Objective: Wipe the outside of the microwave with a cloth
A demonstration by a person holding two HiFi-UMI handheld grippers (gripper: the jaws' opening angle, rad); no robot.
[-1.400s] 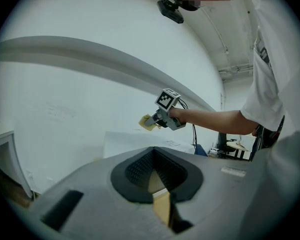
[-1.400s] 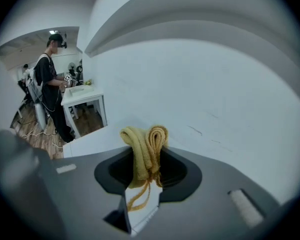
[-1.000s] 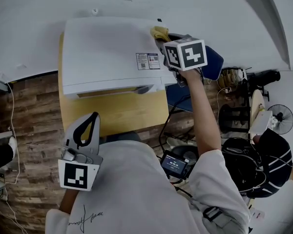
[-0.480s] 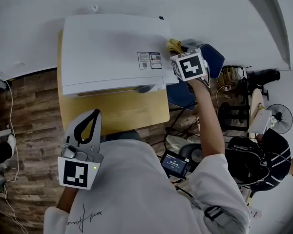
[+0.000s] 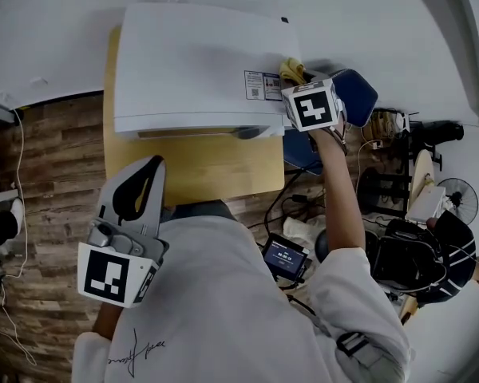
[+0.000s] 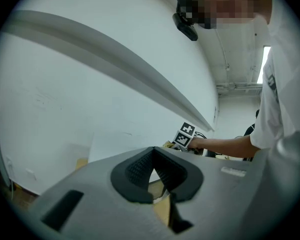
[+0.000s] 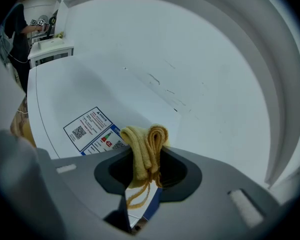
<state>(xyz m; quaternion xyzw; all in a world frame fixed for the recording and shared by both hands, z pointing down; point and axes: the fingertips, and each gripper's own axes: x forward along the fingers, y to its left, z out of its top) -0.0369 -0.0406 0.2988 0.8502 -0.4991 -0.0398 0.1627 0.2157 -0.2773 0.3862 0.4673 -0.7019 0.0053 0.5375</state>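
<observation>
Head view: a white microwave (image 5: 191, 62) sits on the wooden bench (image 5: 199, 174) at 12 o'clock. At its 3 o'clock edge, the right hand-held gripper (image 5: 294, 83) holds a yellow cloth (image 5: 290, 69). The left hand-held gripper (image 5: 153, 166) hangs at 8 o'clock.

Left gripper view: the jaws are closed, with nothing between them.

Right gripper view: the jaws squeeze the folded cloth over the microwave's top. A sticker (image 7: 92, 129) lies at 9 o'clock.

The light is bright, soft and even, so the white microwave (image 5: 195, 62) top almost melts into the white wall (image 5: 64, 22) across the upper frame. A ceiling strip light (image 6: 263, 64) glares at the right edge of my left gripper view. Both gripper views bow hard and go black in the corners. My left fingers (image 6: 132, 173) look soft, close to the lens, while the yellow cloth (image 7: 146, 144) reads sharp. Shadows are faint.
</observation>
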